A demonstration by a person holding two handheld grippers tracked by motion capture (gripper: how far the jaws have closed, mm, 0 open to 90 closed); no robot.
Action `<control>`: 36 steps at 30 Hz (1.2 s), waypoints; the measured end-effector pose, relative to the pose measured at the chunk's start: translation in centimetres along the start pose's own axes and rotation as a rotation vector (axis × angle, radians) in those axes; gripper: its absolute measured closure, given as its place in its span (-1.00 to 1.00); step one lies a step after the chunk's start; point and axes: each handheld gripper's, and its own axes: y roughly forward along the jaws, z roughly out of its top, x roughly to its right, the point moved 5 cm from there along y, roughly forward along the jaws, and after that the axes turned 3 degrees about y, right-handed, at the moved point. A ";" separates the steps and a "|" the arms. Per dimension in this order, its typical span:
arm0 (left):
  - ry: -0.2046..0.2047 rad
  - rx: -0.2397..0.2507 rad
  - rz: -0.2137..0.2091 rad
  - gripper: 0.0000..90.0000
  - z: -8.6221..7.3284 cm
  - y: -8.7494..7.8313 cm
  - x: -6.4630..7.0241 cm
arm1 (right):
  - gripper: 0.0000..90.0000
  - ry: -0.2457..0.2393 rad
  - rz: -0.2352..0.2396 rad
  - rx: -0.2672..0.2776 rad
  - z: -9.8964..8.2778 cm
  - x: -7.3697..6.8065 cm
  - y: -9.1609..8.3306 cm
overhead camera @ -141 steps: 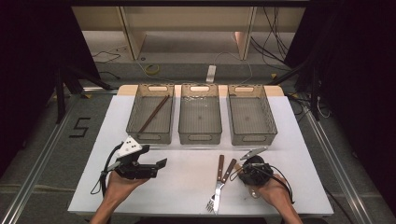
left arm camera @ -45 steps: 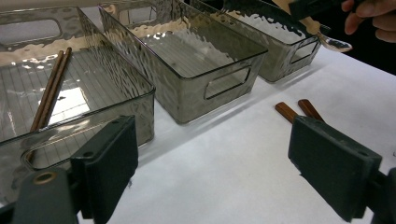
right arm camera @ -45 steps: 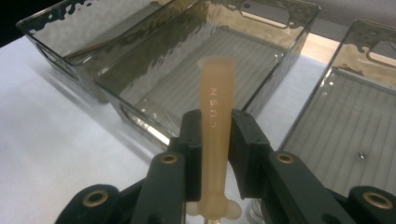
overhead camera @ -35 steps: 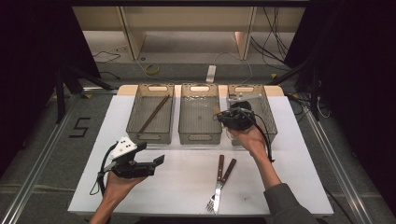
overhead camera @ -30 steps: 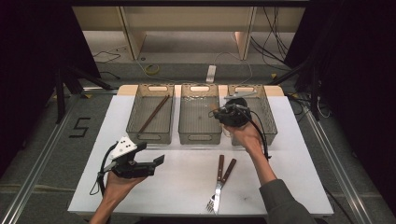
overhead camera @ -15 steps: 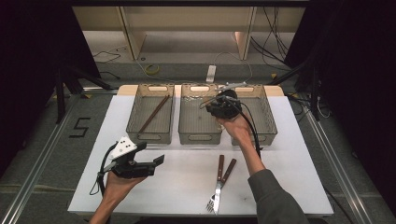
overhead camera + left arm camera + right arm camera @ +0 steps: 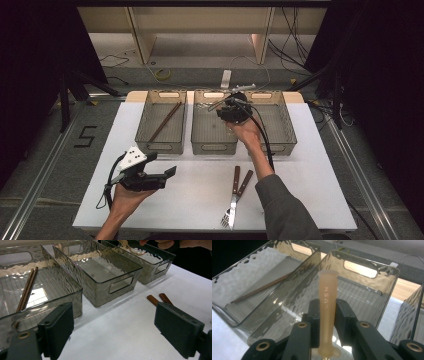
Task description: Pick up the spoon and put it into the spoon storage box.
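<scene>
The 3 bins (image 7: pixel 215 131) are see-through smoky grey with a wavy look. The chopsticks (image 7: pixel 164 121) are brown. The handle (image 7: pixel 327 312) is pale orange with letters on it. The table (image 7: pixel 310 190) is white. The fork (image 7: pixel 231 202) is silver with a brown handle.

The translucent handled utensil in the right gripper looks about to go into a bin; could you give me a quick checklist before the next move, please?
1. Right gripper shut on the translucent utensil: ok.
2. Gripper above the middle bin: ok.
3. Middle bin free of other items: ok.
4. Which kind of utensil it is: cannot tell.
5. Left gripper open, away from the bins: ok.
6. Fork and wooden-handled piece left on the table: ok.
</scene>
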 end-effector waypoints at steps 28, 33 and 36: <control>0.006 0.004 -0.002 -0.65 0.1 -0.1 0.1 | 0.68 0.040 -0.019 -0.040 -0.3 -0.3 2.8; 0.004 0.006 -0.001 -0.65 0.1 -0.1 0.1 | 0.67 0.043 -0.016 -0.043 -0.4 -0.4 3.1; 0.006 0.005 -0.001 -0.65 0.1 -0.1 0.1 | 0.67 0.049 -0.015 -0.046 -0.5 -0.5 3.2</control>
